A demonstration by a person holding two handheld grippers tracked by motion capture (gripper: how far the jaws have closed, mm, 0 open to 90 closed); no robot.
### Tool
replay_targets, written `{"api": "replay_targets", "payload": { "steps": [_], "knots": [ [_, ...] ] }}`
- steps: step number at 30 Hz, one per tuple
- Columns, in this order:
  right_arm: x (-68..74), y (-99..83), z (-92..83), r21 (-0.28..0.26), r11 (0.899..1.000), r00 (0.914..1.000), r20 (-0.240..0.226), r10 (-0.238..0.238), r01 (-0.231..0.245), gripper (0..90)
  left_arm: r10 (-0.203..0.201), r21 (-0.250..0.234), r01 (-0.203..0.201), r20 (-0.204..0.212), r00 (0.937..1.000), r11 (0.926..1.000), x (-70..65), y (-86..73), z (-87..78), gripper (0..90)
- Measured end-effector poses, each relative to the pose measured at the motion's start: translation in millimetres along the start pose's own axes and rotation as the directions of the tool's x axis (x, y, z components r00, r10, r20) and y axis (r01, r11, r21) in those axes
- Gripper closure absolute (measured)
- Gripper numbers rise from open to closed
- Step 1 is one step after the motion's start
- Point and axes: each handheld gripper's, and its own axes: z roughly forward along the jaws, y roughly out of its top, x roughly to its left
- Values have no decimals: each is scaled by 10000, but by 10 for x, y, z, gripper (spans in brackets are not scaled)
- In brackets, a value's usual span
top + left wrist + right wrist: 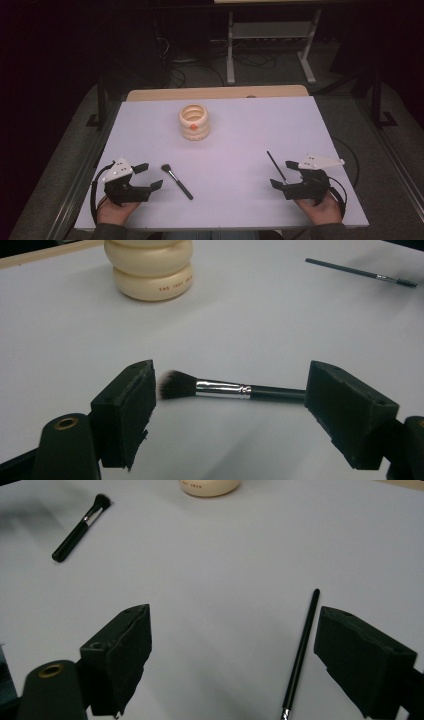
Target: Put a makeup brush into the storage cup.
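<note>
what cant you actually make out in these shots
- Thin black brush: its tip runs off the bottom edge of the right gripper view.
- Cream ringed ceramic holder: its top is cut by the upper edge of the left gripper view, and its stamped lettering is too small to read.
- Orange spot on it: too small in the high view.

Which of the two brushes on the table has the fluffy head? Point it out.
The makeup brush beside the left claw: short, thick black handle, silver ferrule, bushy bristles. The thin brush by the right claw is slim, with a tiny tip.
</note>
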Motion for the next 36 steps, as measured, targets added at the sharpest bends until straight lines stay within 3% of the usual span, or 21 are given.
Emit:
{"api": "replay_targets", "payload": {
  "steps": [16,25,36],
  "knots": [
    [161,226,131,201,9997,9980,-629,-94,107,143,-56,-142,53,-218,9997,9999,-12,-5,-50,209],
    [281,403,200,513,9974,9950,-887,-464,511,144,103,-85,-105,-183,9998,9999,-20,17,-33,209],
    [500,704,436,808,9892,9801,-1672,-1073,1221,178,253,63,-252,-184,9995,9997,-53,23,-17,210]
  ]
}}
